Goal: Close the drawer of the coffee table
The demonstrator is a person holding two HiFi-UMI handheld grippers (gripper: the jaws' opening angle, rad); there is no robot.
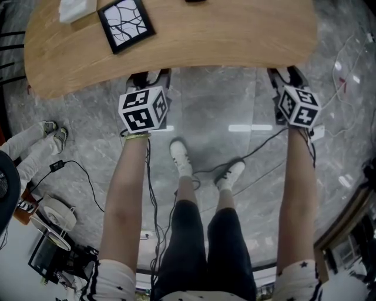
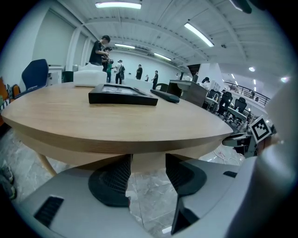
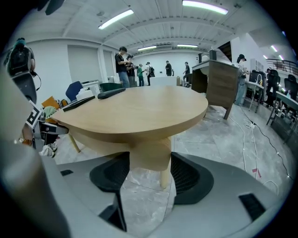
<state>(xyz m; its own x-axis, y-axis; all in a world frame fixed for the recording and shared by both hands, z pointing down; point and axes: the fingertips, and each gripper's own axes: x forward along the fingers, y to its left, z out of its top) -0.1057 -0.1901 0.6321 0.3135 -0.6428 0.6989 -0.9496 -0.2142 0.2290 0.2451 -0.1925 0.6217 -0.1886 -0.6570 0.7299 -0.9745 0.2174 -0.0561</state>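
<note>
The round wooden coffee table (image 1: 194,41) fills the top of the head view. No drawer sticks out past its rim there. My left gripper (image 1: 148,77) and right gripper (image 1: 286,76) both reach under the near edge, about a table half-width apart. In the left gripper view the left gripper (image 2: 149,174) is open, and a pale wooden front (image 2: 149,162) under the tabletop (image 2: 116,121) shows between its jaws. In the right gripper view the right gripper (image 3: 150,174) is open, with a pale wooden panel (image 3: 149,155) and a table leg (image 3: 164,179) in its gap. I cannot tell whether either touches the wood.
A black picture frame (image 1: 126,23) and a white object (image 1: 76,9) lie on the tabletop. Cables (image 1: 258,147) trail over the grey floor around the holder's shoes. Another person's feet (image 1: 53,134) are at the left. A dark desk (image 3: 219,83) and several people stand beyond.
</note>
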